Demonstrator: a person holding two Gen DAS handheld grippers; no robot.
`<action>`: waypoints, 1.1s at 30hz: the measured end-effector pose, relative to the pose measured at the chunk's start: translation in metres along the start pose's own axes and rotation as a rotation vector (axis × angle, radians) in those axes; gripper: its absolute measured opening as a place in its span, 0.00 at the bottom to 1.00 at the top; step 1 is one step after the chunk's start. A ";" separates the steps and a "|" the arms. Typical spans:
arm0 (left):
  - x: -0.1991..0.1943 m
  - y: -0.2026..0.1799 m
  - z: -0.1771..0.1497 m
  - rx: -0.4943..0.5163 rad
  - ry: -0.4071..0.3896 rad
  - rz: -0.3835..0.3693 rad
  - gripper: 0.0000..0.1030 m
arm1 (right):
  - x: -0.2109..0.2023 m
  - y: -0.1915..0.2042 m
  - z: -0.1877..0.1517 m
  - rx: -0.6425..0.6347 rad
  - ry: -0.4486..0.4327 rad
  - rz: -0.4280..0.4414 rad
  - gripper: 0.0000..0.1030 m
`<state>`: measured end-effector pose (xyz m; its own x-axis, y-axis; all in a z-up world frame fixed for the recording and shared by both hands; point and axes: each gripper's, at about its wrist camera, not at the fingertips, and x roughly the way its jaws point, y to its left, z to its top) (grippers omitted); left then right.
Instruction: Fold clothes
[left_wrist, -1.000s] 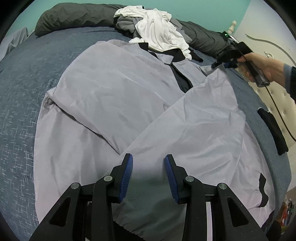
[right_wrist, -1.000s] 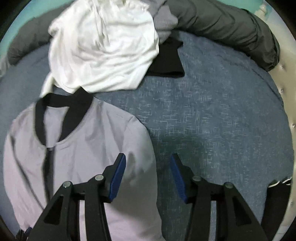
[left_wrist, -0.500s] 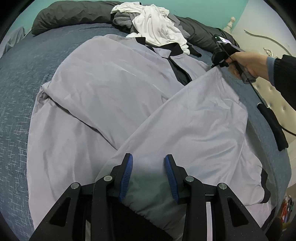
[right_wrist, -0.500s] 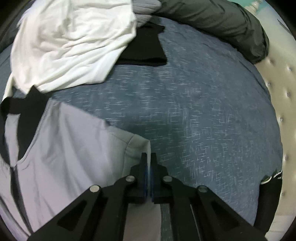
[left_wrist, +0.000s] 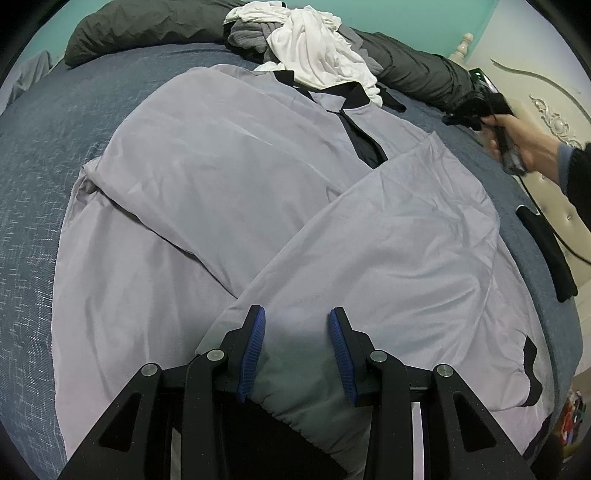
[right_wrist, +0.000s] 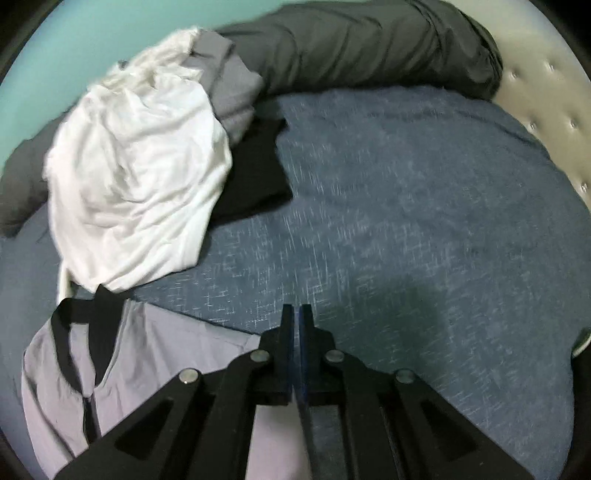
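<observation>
A light grey jacket (left_wrist: 229, 166) with black collar and placket lies spread on the blue bed cover (left_wrist: 37, 147). Its right side is folded diagonally across the front. My left gripper (left_wrist: 297, 314) hangs open just above the jacket's lower fold, with cloth below but nothing between its pads. In the left wrist view a hand holds my right gripper (left_wrist: 452, 119) beyond the fold's top corner, apart from the cloth. In the right wrist view the right gripper (right_wrist: 295, 308) is shut over bare bed cover (right_wrist: 406, 203), with no cloth visible between its pads. The jacket (right_wrist: 147, 369) lies to its lower left.
A crumpled white garment (right_wrist: 136, 192) sits on grey and black clothes (right_wrist: 255, 184) at the head of the bed. A dark grey duvet roll (right_wrist: 369, 44) runs along the back. A tufted headboard (right_wrist: 546, 92) stands on the right. A black strip (left_wrist: 546, 251) lies near the bed's right edge.
My right gripper went from open to shut at the jacket's shoulder edge, then drew back off the jacket over bare bed. The left gripper stayed open and barely shifted.
</observation>
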<state>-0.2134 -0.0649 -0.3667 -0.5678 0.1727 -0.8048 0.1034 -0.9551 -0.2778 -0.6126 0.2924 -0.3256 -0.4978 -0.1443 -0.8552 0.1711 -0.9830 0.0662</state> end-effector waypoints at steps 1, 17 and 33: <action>0.000 0.000 0.000 0.000 0.000 0.000 0.39 | -0.002 -0.001 -0.003 -0.023 0.004 0.005 0.02; -0.001 0.005 -0.001 -0.018 0.010 -0.016 0.39 | 0.037 0.022 -0.040 -0.113 0.088 0.024 0.02; 0.003 -0.001 -0.001 -0.018 0.014 0.001 0.39 | -0.044 -0.001 -0.180 -0.210 0.145 0.238 0.02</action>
<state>-0.2145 -0.0637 -0.3689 -0.5563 0.1752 -0.8123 0.1187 -0.9508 -0.2863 -0.4378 0.3200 -0.3801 -0.2995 -0.3342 -0.8936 0.4463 -0.8769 0.1784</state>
